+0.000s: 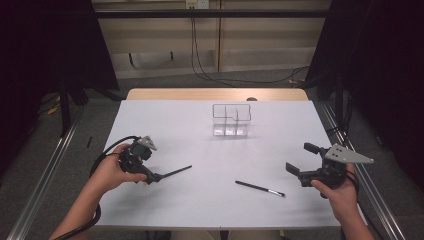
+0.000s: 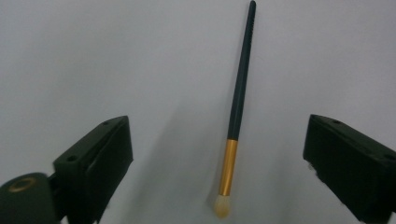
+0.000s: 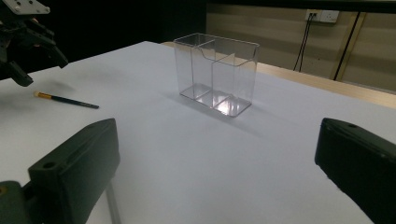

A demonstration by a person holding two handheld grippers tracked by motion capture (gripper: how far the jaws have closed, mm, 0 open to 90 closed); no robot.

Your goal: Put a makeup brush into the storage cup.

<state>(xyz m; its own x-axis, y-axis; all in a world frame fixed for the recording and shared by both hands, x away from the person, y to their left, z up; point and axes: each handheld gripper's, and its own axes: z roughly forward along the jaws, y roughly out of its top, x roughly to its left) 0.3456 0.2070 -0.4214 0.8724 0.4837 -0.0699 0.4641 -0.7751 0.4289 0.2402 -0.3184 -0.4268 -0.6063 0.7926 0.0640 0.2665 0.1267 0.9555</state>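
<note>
A thin make-up brush point(image 2: 239, 79) with a dark handle, gold ferrule and pale bristles lies flat on the white table point(image 1: 200, 145). My left gripper point(image 2: 217, 135) hovers over it, jaws open on either side and touching nothing. In the high view that gripper point(image 1: 151, 177) sits at the left, with the brush point(image 1: 176, 172) pointing right from it. A second dark brush point(image 1: 260, 188) lies loose toward the front right. My right gripper point(image 1: 300, 159) is held open at the right edge, nothing between its jaws point(image 3: 217, 140). Its view also shows the first brush point(image 3: 65, 100) farther off.
A clear plastic organizer point(image 1: 231, 120) with several compartments stands upright at the back centre of the table, also seen in the right gripper view point(image 3: 215, 74). A wooden strip point(image 1: 215, 94) borders the far edge. Cables trail from both grippers.
</note>
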